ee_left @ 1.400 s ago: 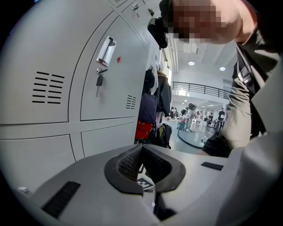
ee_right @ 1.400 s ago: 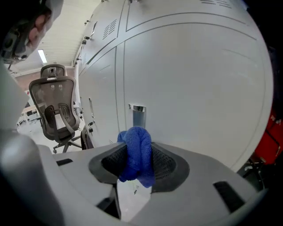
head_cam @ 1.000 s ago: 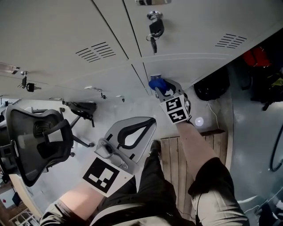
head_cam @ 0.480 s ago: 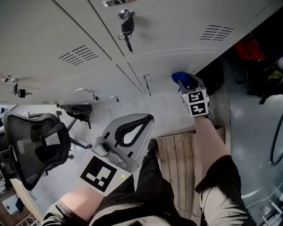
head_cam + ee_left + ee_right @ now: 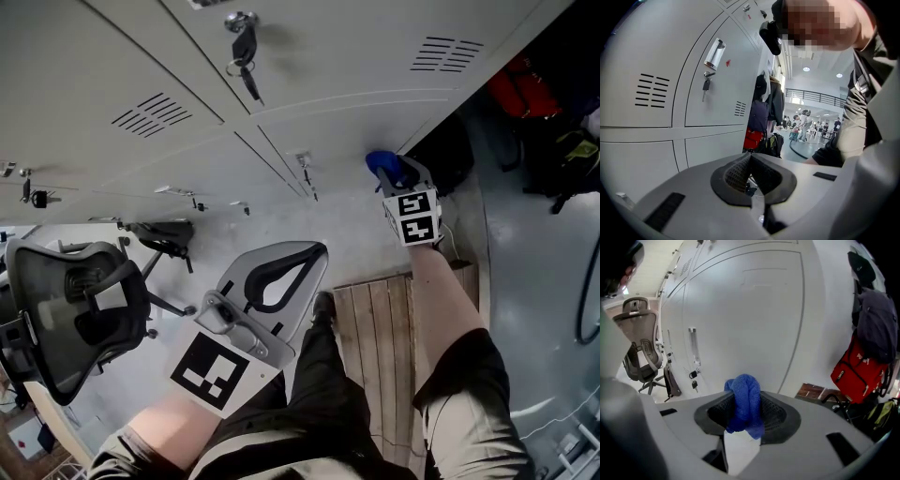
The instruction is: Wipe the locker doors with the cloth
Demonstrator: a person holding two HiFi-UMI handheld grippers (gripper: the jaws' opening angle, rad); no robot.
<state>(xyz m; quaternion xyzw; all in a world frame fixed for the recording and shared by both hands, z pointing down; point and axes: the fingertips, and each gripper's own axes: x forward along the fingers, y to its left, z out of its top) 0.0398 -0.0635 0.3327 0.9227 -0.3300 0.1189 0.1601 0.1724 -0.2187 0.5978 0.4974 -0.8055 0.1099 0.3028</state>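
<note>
My right gripper (image 5: 394, 171) is shut on a bunched blue cloth (image 5: 382, 165) and holds it against the lower right corner of a pale grey locker door (image 5: 366, 75). In the right gripper view the cloth (image 5: 745, 404) bulges up between the jaws, with the door panel (image 5: 754, 310) right ahead. My left gripper (image 5: 314, 255) hangs low at my left side, away from the lockers, its jaws shut with nothing between them. The left gripper view shows the closed pads (image 5: 751, 174) and locker doors (image 5: 717, 108) at the left.
A key hangs in a lock (image 5: 242, 42) on the upper door. A black office chair (image 5: 75, 314) stands at the left. Wooden slats (image 5: 384, 347) lie under my feet. Red and dark bags (image 5: 520, 89) sit right of the lockers. A lower latch (image 5: 306, 169) sticks out near the cloth.
My right gripper carried the cloth rightwards along the bottom of the door, mostly in the first half second. The left gripper stayed put.
</note>
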